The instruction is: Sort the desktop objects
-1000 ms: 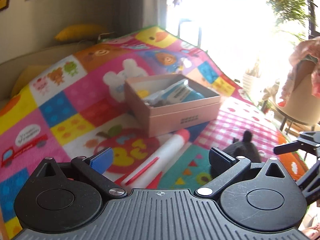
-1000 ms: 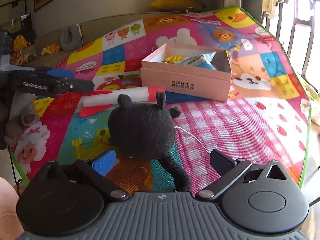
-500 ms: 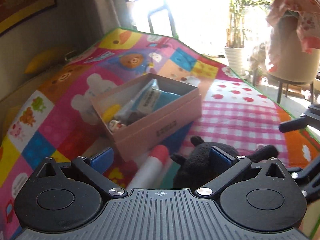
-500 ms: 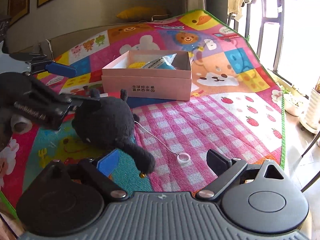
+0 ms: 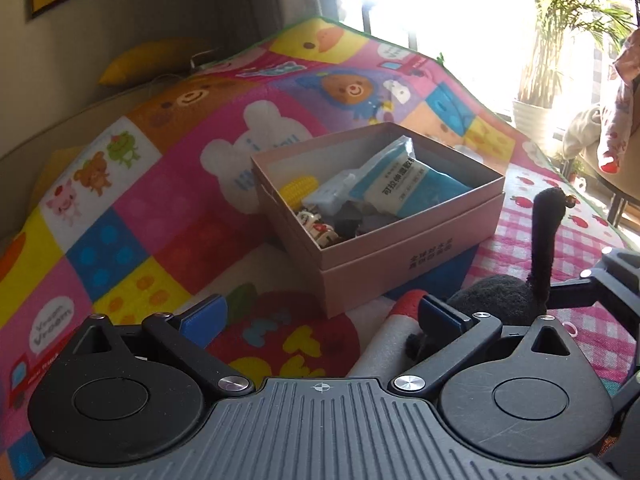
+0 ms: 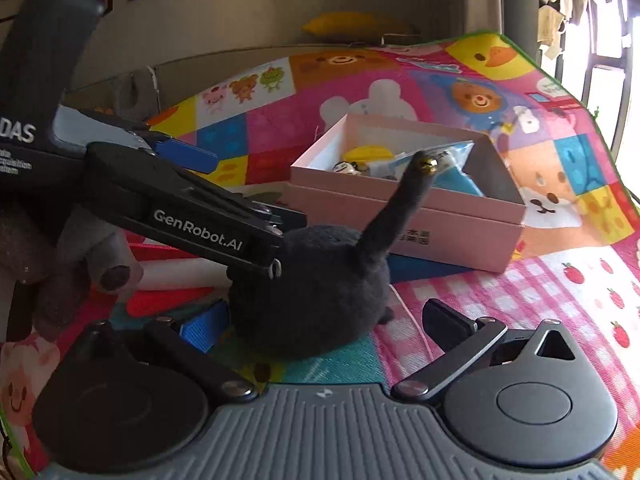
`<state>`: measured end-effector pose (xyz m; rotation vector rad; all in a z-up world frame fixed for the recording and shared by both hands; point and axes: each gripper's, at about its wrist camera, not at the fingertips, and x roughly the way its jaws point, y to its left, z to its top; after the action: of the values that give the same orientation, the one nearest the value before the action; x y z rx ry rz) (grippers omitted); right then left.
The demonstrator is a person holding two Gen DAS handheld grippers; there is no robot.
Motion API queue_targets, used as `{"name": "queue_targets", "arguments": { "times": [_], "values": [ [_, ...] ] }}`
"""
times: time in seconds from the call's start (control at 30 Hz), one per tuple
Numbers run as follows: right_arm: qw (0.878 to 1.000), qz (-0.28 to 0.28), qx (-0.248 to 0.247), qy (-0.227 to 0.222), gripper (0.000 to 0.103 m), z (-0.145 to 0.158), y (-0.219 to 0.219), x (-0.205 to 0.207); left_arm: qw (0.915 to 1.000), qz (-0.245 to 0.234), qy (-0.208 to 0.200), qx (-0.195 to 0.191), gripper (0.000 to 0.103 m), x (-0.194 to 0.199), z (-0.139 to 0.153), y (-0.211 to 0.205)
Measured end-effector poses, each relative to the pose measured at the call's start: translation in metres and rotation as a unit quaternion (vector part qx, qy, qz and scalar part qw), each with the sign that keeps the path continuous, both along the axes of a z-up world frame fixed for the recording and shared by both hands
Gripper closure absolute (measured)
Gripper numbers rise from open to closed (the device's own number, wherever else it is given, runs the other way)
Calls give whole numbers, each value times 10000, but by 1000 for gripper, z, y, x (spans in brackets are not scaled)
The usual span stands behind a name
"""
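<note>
A black plush toy (image 6: 316,300) lies on the colourful mat, its tail (image 6: 404,200) sticking up. My right gripper (image 6: 326,324) is open, and the plush sits between its two fingers. My left gripper (image 6: 244,208) reaches in from the left, also open, one finger resting at the plush's upper left side. In the left wrist view the left gripper (image 5: 322,318) holds nothing; the plush (image 5: 496,296) is by its right finger. An open pink box (image 5: 400,248) stands just beyond, holding a toy corn cob (image 5: 298,190), a blue-white packet (image 5: 404,184) and small items. A white tube with a red cap (image 5: 392,332) lies before the box.
The play mat (image 5: 132,216) covers the whole surface and drops off at the right edge. A grey-gloved hand (image 6: 80,256) holds the left gripper. A small ring on a cord (image 5: 571,326) lies by the plush. A chair draped with clothes (image 5: 616,132) and a potted plant (image 5: 536,116) stand beyond.
My right gripper has closed in so the plush now sits between its fingers, tail raised. My left gripper has swung left, facing the box, with the plush now at its right finger.
</note>
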<state>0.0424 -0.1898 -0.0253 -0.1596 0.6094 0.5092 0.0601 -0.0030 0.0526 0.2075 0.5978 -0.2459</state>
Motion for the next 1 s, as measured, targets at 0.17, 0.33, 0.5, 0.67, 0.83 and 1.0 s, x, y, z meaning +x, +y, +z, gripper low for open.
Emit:
{"name": "queue_targets", "arguments": {
  "times": [0.17, 0.33, 0.5, 0.67, 0.83, 1.0],
  "values": [
    [9999, -64, 103, 65, 20, 2, 2, 5, 9987, 337, 76, -381, 0, -16, 2, 39],
    [9987, -434, -201, -168, 20, 8, -27, -16, 9975, 4, 375, -596, 0, -58, -10, 49],
    [9955, -875, -309, -172, 20, 6, -56, -30, 9982, -369, 372, -282, 0, -82, -25, 27],
    [9945, -1046, -75, -72, 19, -3, -65, -32, 9997, 48, 174, -189, 0, -66, -30, 25],
    [9932, -1136, 59, -256, 19, -11, -66, -34, 9992, 2, 292, -289, 0, -50, -34, 26],
    [9937, -1068, 9, -350, 19, -10, -65, -34, 9988, -314, 380, 64, 35, -47, -39, 7]
  ]
}}
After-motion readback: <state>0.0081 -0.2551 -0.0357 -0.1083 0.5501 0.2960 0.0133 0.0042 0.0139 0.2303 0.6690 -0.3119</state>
